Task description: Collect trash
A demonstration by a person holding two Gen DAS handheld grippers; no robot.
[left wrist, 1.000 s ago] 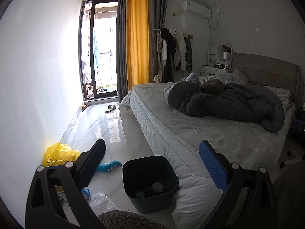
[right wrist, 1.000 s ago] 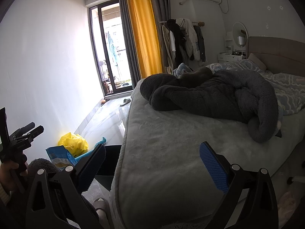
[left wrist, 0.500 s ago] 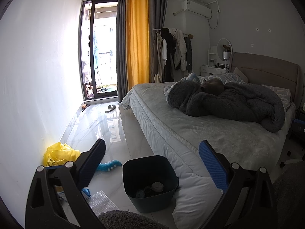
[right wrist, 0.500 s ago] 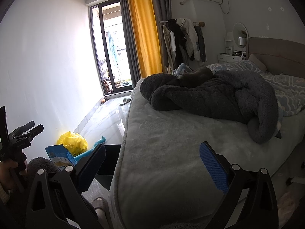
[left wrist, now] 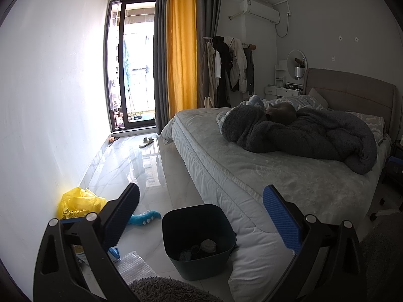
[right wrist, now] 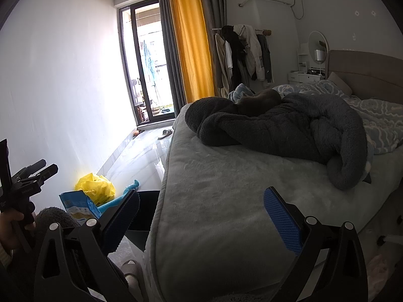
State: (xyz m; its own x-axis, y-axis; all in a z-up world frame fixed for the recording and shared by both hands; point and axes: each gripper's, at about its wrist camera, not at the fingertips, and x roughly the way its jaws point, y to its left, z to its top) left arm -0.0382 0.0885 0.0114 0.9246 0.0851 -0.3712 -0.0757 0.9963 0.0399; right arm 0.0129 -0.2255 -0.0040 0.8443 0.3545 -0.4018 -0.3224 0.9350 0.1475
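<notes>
From the left wrist view, the left gripper is spread wide with nothing between its blue pads. Just below the gap between the fingers stands a dark bin on the pale floor, against the bed corner, with a few small things at its bottom (too dim to name). Behind the left finger lie a yellow bag by the wall, a teal toy, and a sheet of bubble wrap nearer the camera.

From the right wrist view, the right gripper is likewise spread and empty, hovering over the bed edge. Left of its left finger stand a blue packet and the yellow bag.
</notes>
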